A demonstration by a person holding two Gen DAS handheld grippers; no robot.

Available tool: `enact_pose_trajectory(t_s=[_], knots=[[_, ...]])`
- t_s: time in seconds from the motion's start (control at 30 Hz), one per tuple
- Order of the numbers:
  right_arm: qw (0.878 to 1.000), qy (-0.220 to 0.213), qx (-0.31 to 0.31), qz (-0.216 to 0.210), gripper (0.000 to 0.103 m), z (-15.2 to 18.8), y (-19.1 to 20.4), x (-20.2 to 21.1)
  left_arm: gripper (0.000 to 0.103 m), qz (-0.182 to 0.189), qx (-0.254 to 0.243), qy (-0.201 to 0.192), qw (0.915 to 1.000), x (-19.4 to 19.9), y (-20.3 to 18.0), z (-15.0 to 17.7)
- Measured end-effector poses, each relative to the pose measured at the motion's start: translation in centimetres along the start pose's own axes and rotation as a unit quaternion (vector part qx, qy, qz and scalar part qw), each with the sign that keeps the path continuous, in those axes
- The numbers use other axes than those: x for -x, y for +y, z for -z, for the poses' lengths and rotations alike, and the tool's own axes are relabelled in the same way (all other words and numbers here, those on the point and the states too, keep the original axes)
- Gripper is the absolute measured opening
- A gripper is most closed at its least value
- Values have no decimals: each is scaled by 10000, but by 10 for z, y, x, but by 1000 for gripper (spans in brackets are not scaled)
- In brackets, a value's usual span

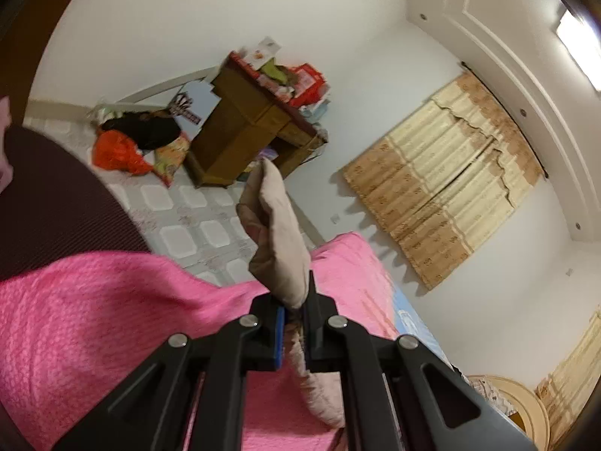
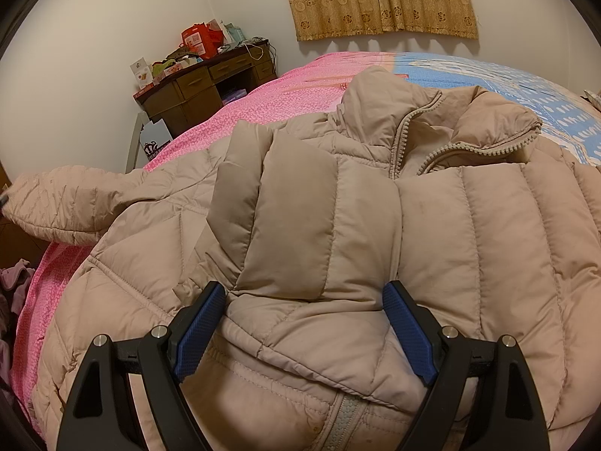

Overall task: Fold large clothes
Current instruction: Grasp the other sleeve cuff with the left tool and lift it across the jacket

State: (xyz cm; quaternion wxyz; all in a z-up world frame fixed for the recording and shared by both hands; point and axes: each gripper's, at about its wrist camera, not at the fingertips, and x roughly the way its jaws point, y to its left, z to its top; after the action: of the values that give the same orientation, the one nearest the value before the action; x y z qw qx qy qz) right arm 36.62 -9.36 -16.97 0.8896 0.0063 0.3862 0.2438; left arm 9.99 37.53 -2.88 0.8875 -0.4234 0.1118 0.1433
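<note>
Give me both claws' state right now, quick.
Left claw: shut on a fold of the beige quilted puffer jacket.
Right claw: open, pads either side of a jacket fold on the pink bedspread, not gripping.

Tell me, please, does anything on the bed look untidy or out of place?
Yes. The beige jacket is not flat: its collar is crumpled and unzipped, and one sleeve sticks out past the edge of the pink bedcover. The desk in the corner is heaped with clutter.

Puffy jacket (image 2: 338, 206) fills the bed (image 2: 263, 105) (pink edge free).
</note>
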Motion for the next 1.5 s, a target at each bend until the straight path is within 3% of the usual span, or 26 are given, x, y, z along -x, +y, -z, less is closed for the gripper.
enact_pose_trajectory(t_s=[0.3,0.7,0.87,1.0,1.27,1.5], knots=[[9998,28,-201,-9,87,-6,0,11,7,716,-527,21,9960,-2,-77,0],[9936,-521,-991,168,87,11,-35,105,7,1713,-1210,286,9773,-7,-175,34],[9905,-718,-1134,313,87,24,-51,133,7,2085,-1427,530,9661,-13,-211,64],[9910,-594,-1146,364,88,37,-58,140,7,2299,-1580,746,9574,-20,-235,89],[9888,-638,-1307,350,88,66,-80,154,7,2535,-1772,1147,9440,-30,-266,132],[9853,-681,-1539,287,88,81,-92,152,7,2653,-2128,1612,9265,-39,-289,190]])
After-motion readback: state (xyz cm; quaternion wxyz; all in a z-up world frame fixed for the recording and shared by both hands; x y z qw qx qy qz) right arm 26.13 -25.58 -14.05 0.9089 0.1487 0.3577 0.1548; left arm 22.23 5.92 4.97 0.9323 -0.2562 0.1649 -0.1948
